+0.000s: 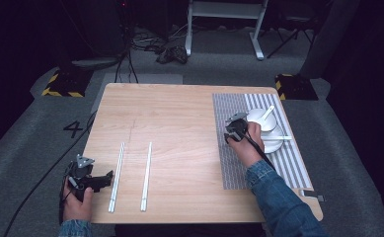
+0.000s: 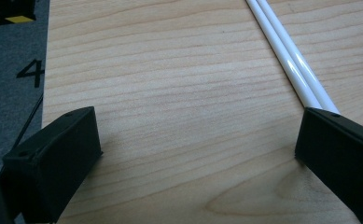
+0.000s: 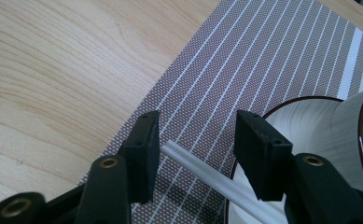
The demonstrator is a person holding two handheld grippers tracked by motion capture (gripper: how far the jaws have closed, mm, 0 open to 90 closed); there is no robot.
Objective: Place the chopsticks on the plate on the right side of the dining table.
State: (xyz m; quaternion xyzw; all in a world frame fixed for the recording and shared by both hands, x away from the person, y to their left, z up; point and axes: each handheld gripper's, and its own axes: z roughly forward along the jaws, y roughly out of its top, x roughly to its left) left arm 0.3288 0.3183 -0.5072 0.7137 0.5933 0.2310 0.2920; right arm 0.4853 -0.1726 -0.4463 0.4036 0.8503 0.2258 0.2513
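Leftmost on the worktop [image 1: 179, 113], the left gripper [image 1: 105, 178] is held low at the near edge with its jaws spread wide and nothing between them; a pair of white chopsticks [image 1: 116, 177] lies just beside its right jaw, and a second white pair [image 1: 146, 176] lies a little further right. Further right, on the striped placemat [image 1: 234, 148], the right gripper [image 3: 195, 151] is seen with its jaws partly apart, straddling the end of a white chopstick pair [image 3: 202, 175] that rests across the rim of a plate [image 3: 291, 121]; the pads are not yet pressed on it. A white bowl [image 1: 261, 121] with a spoon [image 1: 267, 112] is stacked on that plate.

The step in hand is judged to be a grasp of the chopsticks at the plate. For a clean pick, the jaws should be centred on the sticks so both are caught together, and closed squarely across them rather than at a slant. The lift is best kept gentle, since the sticks look smooth and could slip or roll, and the plate rim should not be knocked.
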